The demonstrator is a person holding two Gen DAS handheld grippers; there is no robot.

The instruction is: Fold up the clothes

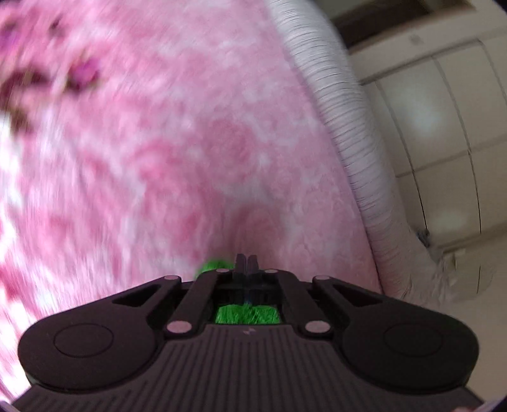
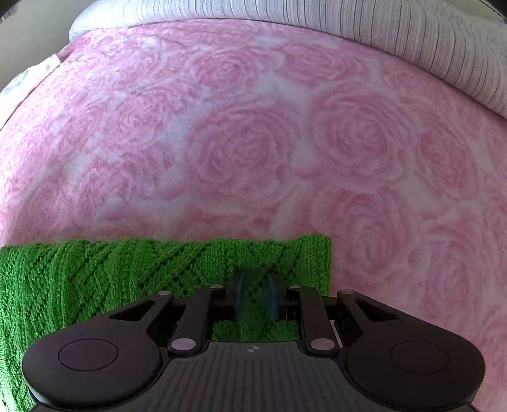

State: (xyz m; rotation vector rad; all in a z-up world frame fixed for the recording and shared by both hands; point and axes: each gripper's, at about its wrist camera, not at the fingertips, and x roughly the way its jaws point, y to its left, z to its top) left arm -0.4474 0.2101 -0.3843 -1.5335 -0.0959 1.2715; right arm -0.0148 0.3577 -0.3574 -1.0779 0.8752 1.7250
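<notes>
Matte black left gripper (image 1: 246, 263) and right gripper (image 2: 255, 293) — ribbed housings, seemingly silver pivot pins.

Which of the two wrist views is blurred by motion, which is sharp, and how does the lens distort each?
Left wrist view: the pink blanket is smeared, though the left gripper stays crisp. Right wrist view: sharp, roses and the green knit clear. Both: fisheye bends the striped bedding edge into a curve.
</notes>
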